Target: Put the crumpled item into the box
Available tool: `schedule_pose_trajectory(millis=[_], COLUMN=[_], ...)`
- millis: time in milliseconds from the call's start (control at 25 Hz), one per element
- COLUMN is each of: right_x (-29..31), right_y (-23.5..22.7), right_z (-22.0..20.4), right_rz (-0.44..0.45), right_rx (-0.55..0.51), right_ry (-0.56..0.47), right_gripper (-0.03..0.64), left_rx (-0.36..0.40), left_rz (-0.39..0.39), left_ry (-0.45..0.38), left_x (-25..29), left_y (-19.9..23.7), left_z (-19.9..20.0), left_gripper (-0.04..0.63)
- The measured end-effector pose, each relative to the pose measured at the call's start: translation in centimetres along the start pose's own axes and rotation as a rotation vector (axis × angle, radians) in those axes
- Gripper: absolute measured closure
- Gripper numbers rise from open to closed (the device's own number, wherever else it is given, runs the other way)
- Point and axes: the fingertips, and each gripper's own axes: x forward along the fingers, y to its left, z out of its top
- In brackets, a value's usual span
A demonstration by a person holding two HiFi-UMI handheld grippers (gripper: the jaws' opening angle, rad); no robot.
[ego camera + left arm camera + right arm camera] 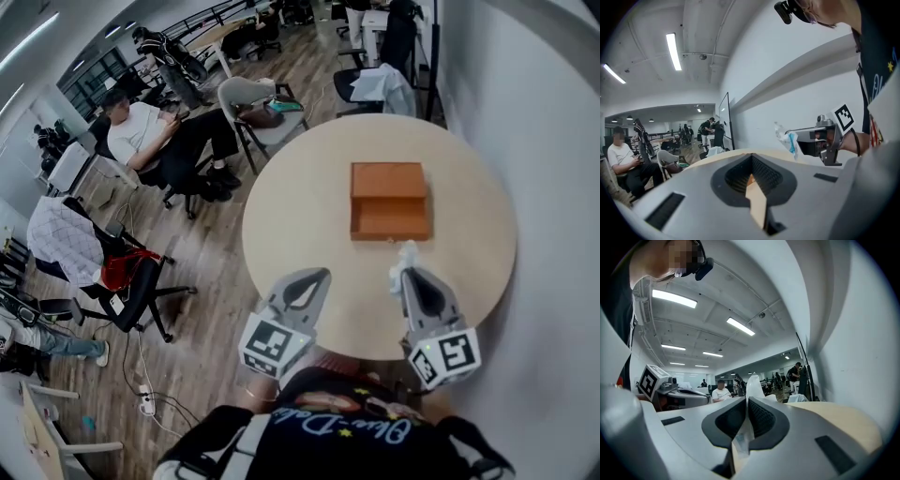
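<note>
An open orange-brown box (389, 201) lies on the round beige table (300, 211), past its middle. My right gripper (406, 274) hovers over the table's near edge, just short of the box, and is shut on a crumpled white wrapper (407, 253) that sticks out past its tips. In the right gripper view the wrapper (753, 386) pokes up between the closed jaws of that gripper (747, 420). The left gripper view shows the wrapper (788, 139) with a blue patch. My left gripper (322, 275) hangs level to the left, shut and holding nothing (751, 176).
A white wall (553, 187) runs close along the table's right side. Left of the table stand office chairs (258, 112), a seated person in white (141, 131) and a chair with red cloth (127, 272). Another chair with a garment (380, 84) stands behind the table.
</note>
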Motion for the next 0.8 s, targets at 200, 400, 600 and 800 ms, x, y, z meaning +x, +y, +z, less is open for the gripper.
schedule_pose_trajectory(millis=[200, 400, 600, 800], right_x=[0.5, 2.1, 4.1, 7.0], right_y=[-2.1, -4.1, -5.3, -7.1], right_z=[0.4, 0.8, 0.7, -0.6], right_rz=[-0.066, -0.1, -0.108, -0.115], right_rx=[-0.009, -0.068, -0.098, -0.11], right_ry=[0.029, 0.034, 0.084, 0.136], right_gripper=[0.607, 0.607, 0.607, 0.607], left_rx=[0.02, 0.006, 0.007, -0.007], left_rz=[-0.091, -0.121, -0.126, -0.121], left_ry=[-0.063, -0.076, -0.06, -0.044], left_x=[3.7, 6.4, 8.7, 10.5], left_y=[-0.4, 0.8, 1.9, 3.8], left_z=[1.8, 1.8, 1.4, 0.2], left_gripper=[0.603, 0.603, 0.603, 0.603])
